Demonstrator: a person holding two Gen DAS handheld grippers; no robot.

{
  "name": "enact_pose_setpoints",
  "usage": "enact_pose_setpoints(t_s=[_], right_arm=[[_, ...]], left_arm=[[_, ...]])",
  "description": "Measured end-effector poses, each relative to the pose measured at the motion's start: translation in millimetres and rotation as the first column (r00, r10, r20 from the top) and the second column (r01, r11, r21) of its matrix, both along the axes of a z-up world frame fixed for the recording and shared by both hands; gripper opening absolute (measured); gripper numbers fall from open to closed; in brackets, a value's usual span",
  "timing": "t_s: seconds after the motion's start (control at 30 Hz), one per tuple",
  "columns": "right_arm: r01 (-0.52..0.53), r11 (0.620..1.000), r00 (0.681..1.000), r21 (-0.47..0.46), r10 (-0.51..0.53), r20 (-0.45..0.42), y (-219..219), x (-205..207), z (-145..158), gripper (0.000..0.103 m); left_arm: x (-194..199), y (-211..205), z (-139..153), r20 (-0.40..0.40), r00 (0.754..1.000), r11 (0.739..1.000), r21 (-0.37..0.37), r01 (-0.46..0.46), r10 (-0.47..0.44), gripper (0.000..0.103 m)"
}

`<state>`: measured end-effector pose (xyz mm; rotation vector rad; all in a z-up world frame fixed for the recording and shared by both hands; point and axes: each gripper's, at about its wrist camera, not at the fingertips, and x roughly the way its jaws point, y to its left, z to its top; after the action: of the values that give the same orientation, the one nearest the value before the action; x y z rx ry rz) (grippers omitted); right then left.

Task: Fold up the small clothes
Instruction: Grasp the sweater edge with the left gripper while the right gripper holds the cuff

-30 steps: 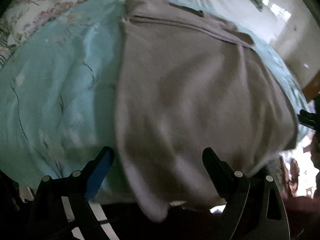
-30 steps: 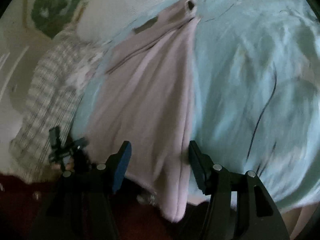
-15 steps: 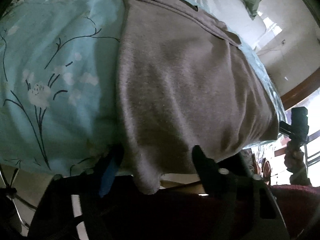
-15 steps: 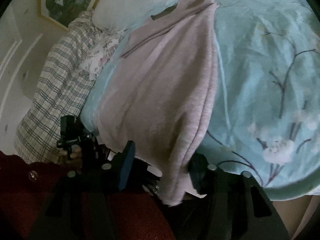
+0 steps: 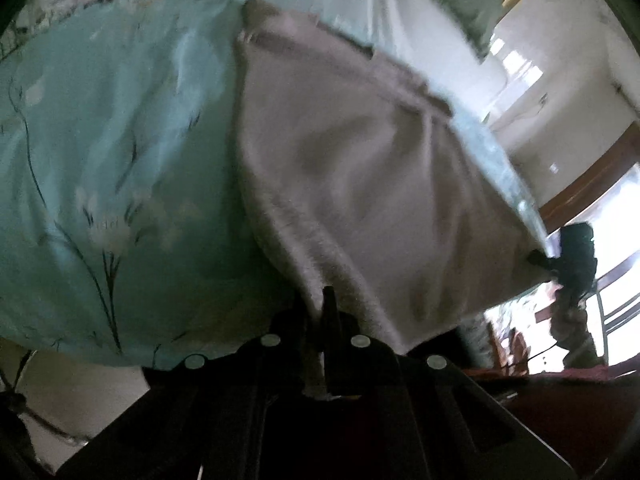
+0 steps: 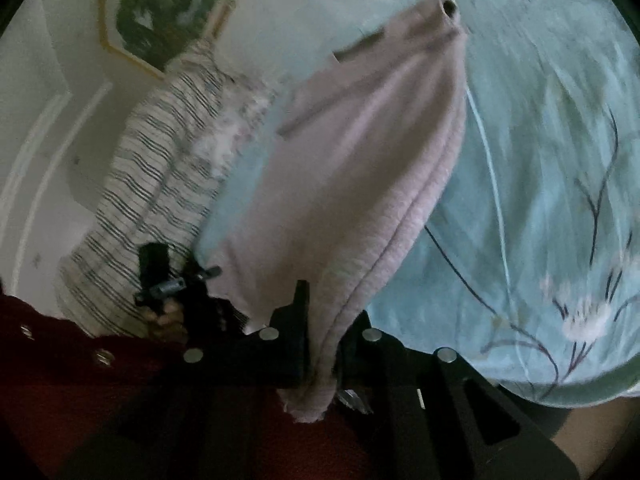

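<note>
**Both grippers clamped on the near hem**

Since half a second ago, both pairs of fingers have gone from standing apart on either side of the cloth to pinching it. Left black two-finger gripper (image 5: 320,312): jaws drawn together on one near corner of the soft, pale mauve-grey knitted garment (image 5: 360,168). Right black two-finger gripper (image 6: 320,320): jaws likewise pressed on the opposite near corner, where the garment (image 6: 360,168) shows doubled edge layers hanging below the fingers. Outward from the grippers, the garment lies flat on the light turquoise bedspread printed with dark branches and white blossoms (image 5: 100,140), its near hem overhanging the bed edge. Its long axis runs straight away from both grippers toward the far end, which lies near the white pillows. Neither arm is nearer; each holds its own corner. Judged next move: carry both corners forward along that axis to fold the near half over the far half, keeping the hem level.
</note>
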<state>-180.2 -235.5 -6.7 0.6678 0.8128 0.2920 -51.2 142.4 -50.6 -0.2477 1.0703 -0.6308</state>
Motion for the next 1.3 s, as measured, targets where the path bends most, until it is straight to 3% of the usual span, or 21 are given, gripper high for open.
enact_pose_setpoints(t_s=[0.2, 0.4, 0.6, 0.77, 1.0, 1.17, 1.3], right_arm=[[0.048, 0.998, 0.99, 0.039, -0.052, 0.13, -15, 13, 37, 0.01], [0.095, 0.995, 0.972, 0.019, -0.097, 0.216, -39, 54, 66, 0.009], [0.216, 0.976, 0.948, -0.004, -0.209, 0.238, -88, 126, 82, 0.008], [0.302, 0.95, 0.939, -0.076, -0.282, 0.196, -125, 195, 85, 0.008], [0.361, 0.911, 0.932, -0.198, -0.346, 0.107, -159, 281, 59, 0.008], [0.392, 0.895, 0.919, -0.212, -0.391, 0.047, -183, 318, 30, 0.008], [0.378, 0.895, 0.91, -0.237, -0.406, -0.082, -195, 338, 3, 0.008]], left_arm=[[15, 1, 47, 0.096, 0.994, 0.995, -0.093, -0.047, 0.056, 0.004], [67, -1, 88, 0.191, 0.968, 0.978, -0.161, -0.135, 0.165, 0.004], [144, -27, 117, 0.275, 0.933, 0.97, -0.128, -0.206, 0.234, 0.004], [218, -50, 130, 0.332, 0.905, 0.964, -0.083, -0.252, 0.265, 0.004], [312, -84, 108, 0.318, 0.902, 0.952, -0.003, -0.306, 0.291, 0.004], [366, -98, 69, 0.276, 0.911, 0.939, 0.073, -0.337, 0.306, 0.004], [405, -105, 35, 0.226, 0.922, 0.925, 0.146, -0.351, 0.314, 0.004]])
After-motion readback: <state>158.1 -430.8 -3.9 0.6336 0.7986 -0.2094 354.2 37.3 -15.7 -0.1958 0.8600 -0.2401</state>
